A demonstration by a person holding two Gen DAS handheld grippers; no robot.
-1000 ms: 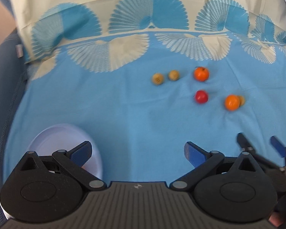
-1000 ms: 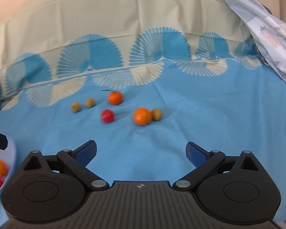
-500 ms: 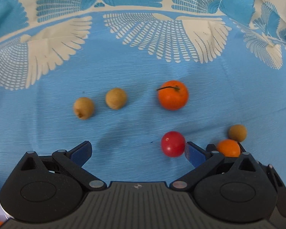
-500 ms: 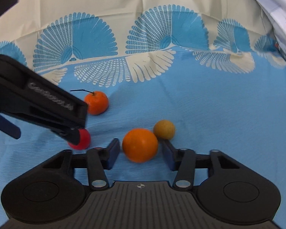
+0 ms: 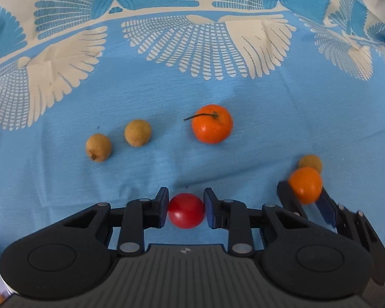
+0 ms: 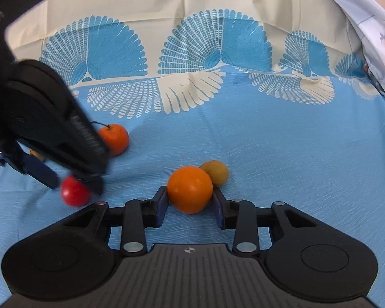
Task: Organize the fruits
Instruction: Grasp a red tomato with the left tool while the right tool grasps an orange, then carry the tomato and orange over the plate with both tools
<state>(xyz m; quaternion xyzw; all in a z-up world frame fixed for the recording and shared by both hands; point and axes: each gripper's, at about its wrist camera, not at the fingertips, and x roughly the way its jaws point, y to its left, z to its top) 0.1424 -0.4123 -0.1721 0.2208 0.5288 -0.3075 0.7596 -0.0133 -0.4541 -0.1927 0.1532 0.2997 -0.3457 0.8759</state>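
**Both grippers closing on fruit on the blue cloth**

Nearest in the left wrist view, the left gripper point(image 5: 186, 209) has its jaws closing on a red fruit point(image 5: 186, 210), both blue pads touching its sides. To its right, the right gripper point(image 6: 190, 201) has its jaws closing around a smooth orange point(image 6: 190, 188), pads against both sides. Touching the orange just behind it lies a tan fruit point(image 6: 217, 172). Farther out on the blue cloth point(image 5: 269, 118) sits a stemmed orange point(image 5: 211, 123); well to its left are two more tan fruits point(image 5: 137, 133), side by side but apart.
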